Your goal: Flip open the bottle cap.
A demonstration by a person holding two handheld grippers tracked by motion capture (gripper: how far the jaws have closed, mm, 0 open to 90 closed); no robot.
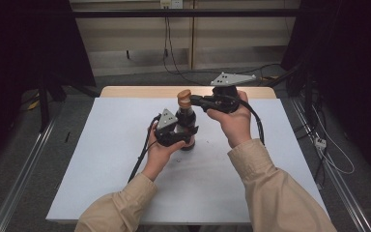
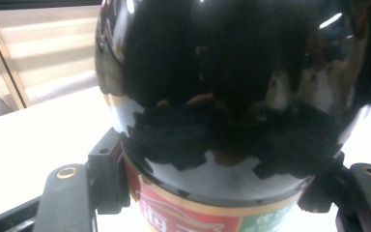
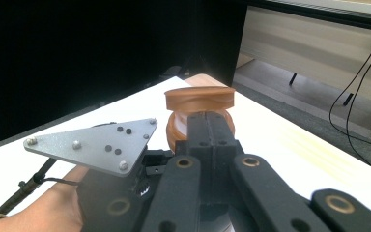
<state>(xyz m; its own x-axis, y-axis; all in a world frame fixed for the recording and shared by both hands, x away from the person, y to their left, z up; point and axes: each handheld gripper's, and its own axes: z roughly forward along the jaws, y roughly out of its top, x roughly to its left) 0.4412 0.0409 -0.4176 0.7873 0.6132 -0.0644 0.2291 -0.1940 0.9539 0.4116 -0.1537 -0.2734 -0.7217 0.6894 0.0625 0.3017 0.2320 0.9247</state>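
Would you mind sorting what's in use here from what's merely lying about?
In use: bottle, held by the left gripper; brown cap, with the right gripper at it.

Lying about: cables on the floor behind the table.

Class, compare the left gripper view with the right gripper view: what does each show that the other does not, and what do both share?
Left gripper view: the bottle's glossy black body and its red, gold and green label, held between the left gripper's jaws.

Right gripper view: the brown cap, the right gripper closed just below it, the grey plate on the left gripper, and a hand.

Both: the same bottle and the white table.
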